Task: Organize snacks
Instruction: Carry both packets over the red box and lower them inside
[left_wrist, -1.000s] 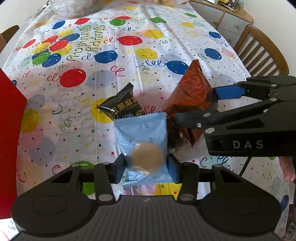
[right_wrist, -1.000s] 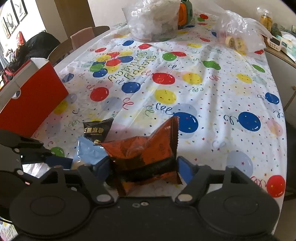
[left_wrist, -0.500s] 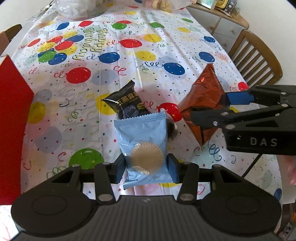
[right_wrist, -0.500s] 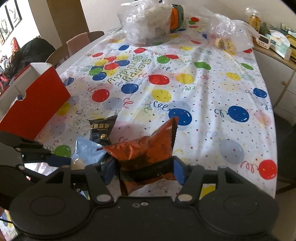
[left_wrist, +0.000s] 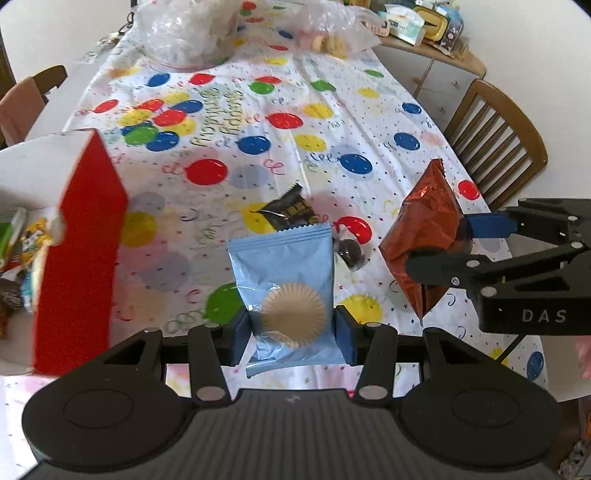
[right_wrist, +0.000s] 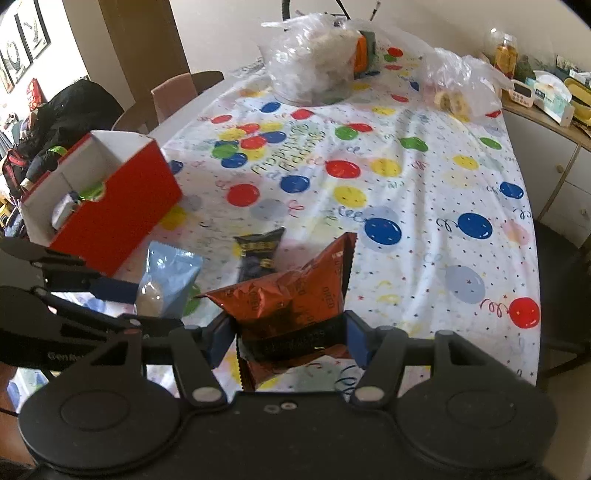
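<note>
My left gripper is shut on a light blue snack packet and holds it above the table. In the right wrist view that gripper and its blue packet show at the lower left. My right gripper is shut on a crinkled red-brown Oreo packet, also off the table. From the left wrist view it sits to the right with that packet. A black snack packet and a small dark wrapped sweet lie on the balloon tablecloth.
A red cardboard box with several snacks inside stands at the table's left edge, close to my left gripper. Clear plastic bags sit at the far end. A wooden chair and a sideboard are to the right.
Both grippers have risen with their packets, and the table looks farther away. The red box's open top has come into view on the left. The black packet stays on the cloth.
</note>
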